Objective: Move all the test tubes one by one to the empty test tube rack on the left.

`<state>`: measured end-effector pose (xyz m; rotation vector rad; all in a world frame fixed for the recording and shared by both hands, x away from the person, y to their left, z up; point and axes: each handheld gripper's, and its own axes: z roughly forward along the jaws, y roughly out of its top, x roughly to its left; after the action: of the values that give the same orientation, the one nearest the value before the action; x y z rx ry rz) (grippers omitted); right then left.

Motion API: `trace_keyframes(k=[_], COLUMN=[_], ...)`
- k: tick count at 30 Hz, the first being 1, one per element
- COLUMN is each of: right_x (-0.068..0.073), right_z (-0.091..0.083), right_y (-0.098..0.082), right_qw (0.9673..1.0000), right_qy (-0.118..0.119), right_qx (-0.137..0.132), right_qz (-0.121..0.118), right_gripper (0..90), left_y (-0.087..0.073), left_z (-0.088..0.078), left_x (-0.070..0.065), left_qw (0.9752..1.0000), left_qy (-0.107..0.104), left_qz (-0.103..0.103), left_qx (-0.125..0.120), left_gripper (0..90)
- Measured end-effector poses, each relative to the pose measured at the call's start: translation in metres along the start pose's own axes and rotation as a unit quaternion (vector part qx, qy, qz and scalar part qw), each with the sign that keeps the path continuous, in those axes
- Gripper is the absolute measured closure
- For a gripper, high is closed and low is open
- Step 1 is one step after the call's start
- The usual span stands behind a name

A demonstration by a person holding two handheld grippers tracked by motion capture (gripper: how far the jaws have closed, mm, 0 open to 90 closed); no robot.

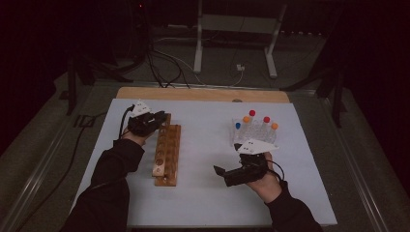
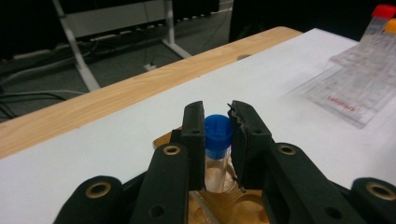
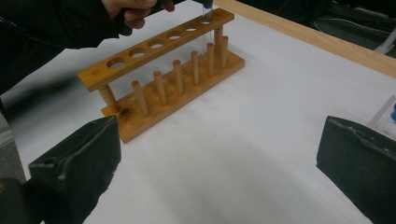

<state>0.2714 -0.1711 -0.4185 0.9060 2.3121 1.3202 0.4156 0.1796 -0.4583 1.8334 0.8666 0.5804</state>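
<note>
Dim room, dark walls. White sheet (image 1: 203,193) over wooden table (image 1: 193,94). Grey floor (image 1: 38,140) beyond. White metal frame (image 1: 237,29) at the back. Black and white cables (image 1: 164,65) trailing beneath it.

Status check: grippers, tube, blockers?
Left gripper shut on blue-capped clear tube, over end hole of wooden rack. Right gripper open, empty. Nothing in the way.

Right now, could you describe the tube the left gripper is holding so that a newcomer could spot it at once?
Start at the wooden rack on the left half of the white table. At its far end, the left gripper is shut on a clear tube standing upright over the end hole. It has a blue cap, and the rack's other holes are empty.
</note>
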Motion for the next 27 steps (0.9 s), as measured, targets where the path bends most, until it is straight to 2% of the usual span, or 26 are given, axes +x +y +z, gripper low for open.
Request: trace_keyframes(k=[4,9,13,15,16,18,19,20,21,23,27], right_x=[0.0,0.0,0.0,0.0,0.0,-0.002,-0.003,-0.004,-0.006,-0.011,-0.022], right_z=[0.0,-0.001,-0.002,-0.004,-0.005,-0.007,-0.008,-0.009,-0.011,-0.014,-0.018], right_y=[0.0,0.001,0.002,0.003,0.004,0.005,0.006,0.008,0.009,0.013,0.021], right_qw=[1.0,1.0,1.0,1.0,0.9999,0.9998,0.9997,0.9997,0.9996,0.9993,0.9986], right_qy=[0.001,0.001,-0.002,-0.004,-0.008,-0.01,-0.013,-0.015,-0.018,-0.029,-0.046], right_qx=[0.0,0.0,-0.004,-0.005,-0.007,-0.01,-0.013,-0.014,-0.015,-0.018,-0.024], right_qz=[0.0,0.0,-0.003,-0.005,-0.006,-0.012,-0.013,-0.013,-0.015,-0.016,-0.013], right_gripper=[0.0,0.0,0.0,0.0,0.0,0.0,0.0,0.0,0.0,0.0,0.0], left_y=[-0.001,-0.001,0.001,0.002,0.003,0.006,0.009,0.011,0.013,0.017,0.019], left_z=[0.0,0.0,0.001,0.0,-0.002,-0.009,-0.013,-0.018,-0.023,-0.034,-0.059], left_x=[0.001,0.003,0.003,0.003,0.002,0.002,0.0,-0.001,-0.001,-0.005,-0.014], left_qw=[1.0,0.9998,0.9997,0.9995,0.9996,0.9993,0.9995,0.9995,0.9991,0.9987,0.9972], left_qy=[-0.003,-0.008,-0.008,-0.012,-0.003,-0.012,-0.004,-0.006,-0.017,-0.025,-0.055], left_qz=[-0.005,-0.02,-0.022,-0.026,-0.025,-0.034,-0.03,-0.031,-0.037,-0.041,-0.041], left_qx=[-0.001,0.001,0.008,0.01,0.007,-0.002,-0.005,-0.008,-0.013,-0.016,-0.029], left_gripper=[77.6,77.0,75.1,65.6,57.5,51.0,43.0,35.5,31.1,18.7,6.9])
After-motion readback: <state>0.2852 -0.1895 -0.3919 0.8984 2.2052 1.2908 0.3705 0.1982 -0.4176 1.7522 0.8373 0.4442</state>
